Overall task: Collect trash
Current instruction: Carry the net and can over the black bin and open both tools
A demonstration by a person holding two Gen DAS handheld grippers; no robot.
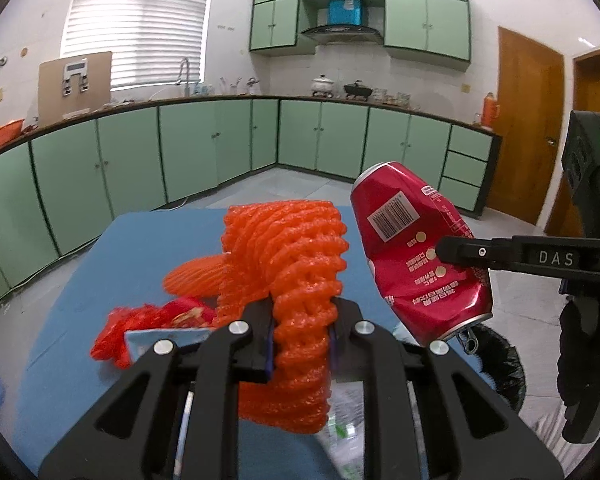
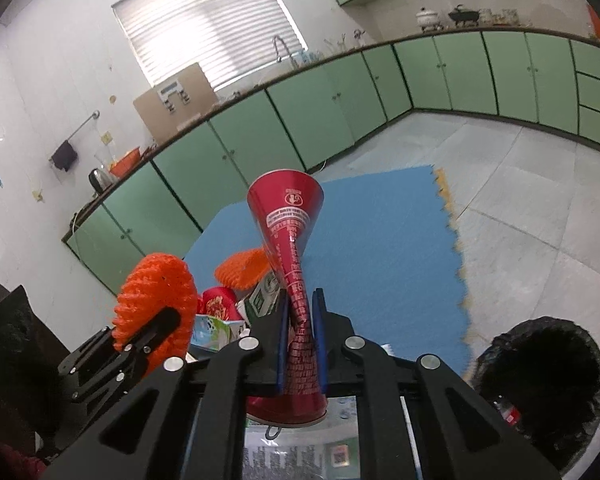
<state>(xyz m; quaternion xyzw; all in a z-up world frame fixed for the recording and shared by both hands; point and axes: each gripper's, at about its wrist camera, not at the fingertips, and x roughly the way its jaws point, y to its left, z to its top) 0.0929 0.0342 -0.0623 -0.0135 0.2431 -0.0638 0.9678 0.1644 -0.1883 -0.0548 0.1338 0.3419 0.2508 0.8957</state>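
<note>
Pinching a crushed red can (image 2: 296, 280) at its flattened waist, the right gripper (image 2: 300, 344) has its jaws nearly closed on it, lifted above the blue mat (image 2: 380, 240), likely to carry it to the black-lined bin (image 2: 540, 384) beside the mat's near right corner. The left gripper (image 1: 300, 344) clamps an orange foam net (image 1: 296, 280) the same way. More wrappers and cartons (image 2: 260, 300) lie near the mat's near edge. Green cabinets (image 1: 140, 160) ring the tiled kitchen floor.
</note>
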